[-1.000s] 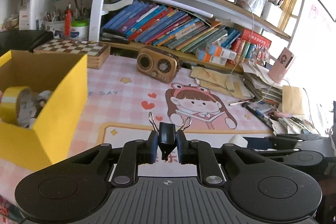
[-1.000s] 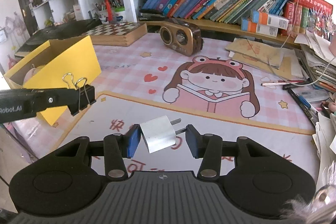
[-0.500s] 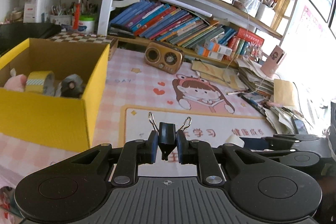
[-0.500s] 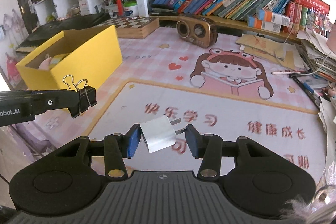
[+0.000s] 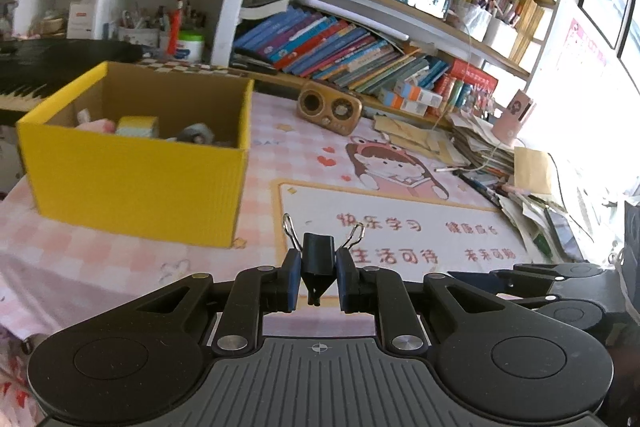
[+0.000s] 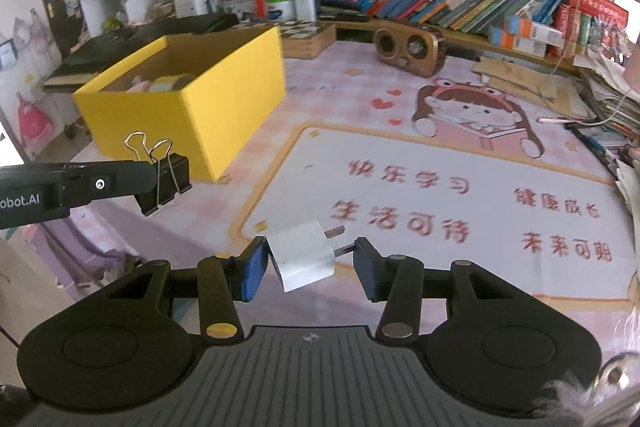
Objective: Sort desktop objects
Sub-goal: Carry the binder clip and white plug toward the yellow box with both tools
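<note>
The left claw [image 5: 318, 281] is clenching a black binder clip [image 5: 317, 259] and the right claw [image 6: 310, 265] a white plug adapter [image 6: 303, 254], both carried above the worktop for deposit into the yellow box [image 5: 132, 183] ahead-left.

The left gripper [image 5: 318, 277] is clamped on a black binder clip [image 5: 318, 259], whose two wire handles splay upward and whose pointed edge hangs down between the blue pads. Below it lies a pink desk mat [image 5: 384, 203] printed with a cartoon girl and red characters. To the left stands an open yellow box [image 5: 136, 183] on the mat, holding a roll of yellow tape [image 5: 138, 126], a pink soft item and a grey object. Behind the mat sits a brown retro radio [image 5: 329, 108], under a row of leaning books [image 5: 340, 55]. Loose papers pile up at the right, and part of the right gripper [image 5: 560, 291] shows at the lower right edge
</note>
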Available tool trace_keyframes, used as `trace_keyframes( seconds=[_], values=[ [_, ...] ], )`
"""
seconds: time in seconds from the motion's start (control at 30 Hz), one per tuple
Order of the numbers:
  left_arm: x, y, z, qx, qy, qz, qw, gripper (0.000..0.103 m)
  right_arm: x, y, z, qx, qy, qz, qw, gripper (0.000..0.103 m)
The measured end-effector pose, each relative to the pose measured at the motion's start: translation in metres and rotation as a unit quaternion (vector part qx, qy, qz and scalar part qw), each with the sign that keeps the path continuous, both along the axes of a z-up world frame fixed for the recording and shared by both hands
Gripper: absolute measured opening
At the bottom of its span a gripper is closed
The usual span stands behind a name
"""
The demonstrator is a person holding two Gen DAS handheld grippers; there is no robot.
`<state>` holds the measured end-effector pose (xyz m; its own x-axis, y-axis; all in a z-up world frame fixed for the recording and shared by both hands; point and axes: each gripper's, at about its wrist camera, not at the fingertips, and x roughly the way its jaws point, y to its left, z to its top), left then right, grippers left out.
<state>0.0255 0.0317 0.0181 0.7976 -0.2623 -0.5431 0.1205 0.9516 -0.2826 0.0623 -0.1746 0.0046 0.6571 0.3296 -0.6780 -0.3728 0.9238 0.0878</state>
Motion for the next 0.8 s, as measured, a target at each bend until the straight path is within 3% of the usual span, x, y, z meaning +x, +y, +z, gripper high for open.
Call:
trace_keyframes(
  seconds=[0.37,0.8],
  values=[
    [-0.037,0.039,-0.002,-0.012,0.0,0.034,0.9994,0.017,-0.034,0.047,0.001,-0.009,-0.003,0.044,0.999,0.044],
    [-0.059,0.072,0.001,-0.015,-0.015,0.075,0.997,0.017,-0.041,0.087,0.005,-0.013,-0.014,0.08,0.997,0.044]
  ],
)
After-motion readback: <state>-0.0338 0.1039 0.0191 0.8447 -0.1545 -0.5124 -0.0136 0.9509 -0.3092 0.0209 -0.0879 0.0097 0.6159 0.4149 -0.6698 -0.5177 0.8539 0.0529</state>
